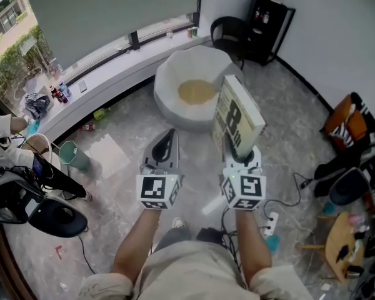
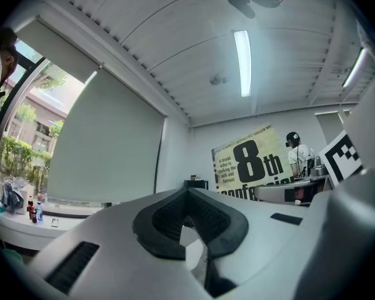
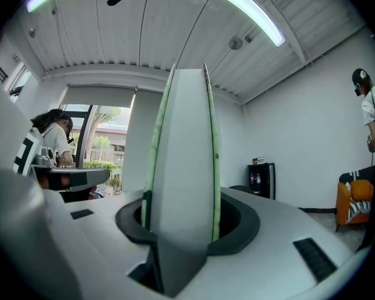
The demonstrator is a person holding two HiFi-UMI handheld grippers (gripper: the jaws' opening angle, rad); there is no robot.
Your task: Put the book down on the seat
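Note:
My right gripper (image 1: 240, 154) is shut on the lower edge of a book (image 1: 237, 117), which stands upright with its yellowish "8th" cover facing left. In the right gripper view the book's white page edge (image 3: 182, 155) rises between both jaws. The cover (image 2: 250, 167) also shows in the left gripper view, off to the right. My left gripper (image 1: 165, 144) hangs beside it at the same height, jaws together with nothing in them. Ahead and below on the floor sits the seat, a white round beanbag (image 1: 175, 74) with a yellow hollow (image 1: 197, 92).
A black chair (image 1: 228, 30) and a black cabinet (image 1: 269, 17) stand behind the beanbag. A window ledge (image 1: 100, 67) runs along the left. A green bin (image 1: 72, 155) is at left; an orange bag (image 1: 347, 127), cables (image 1: 272, 220) and a wooden stool (image 1: 337, 242) are at right.

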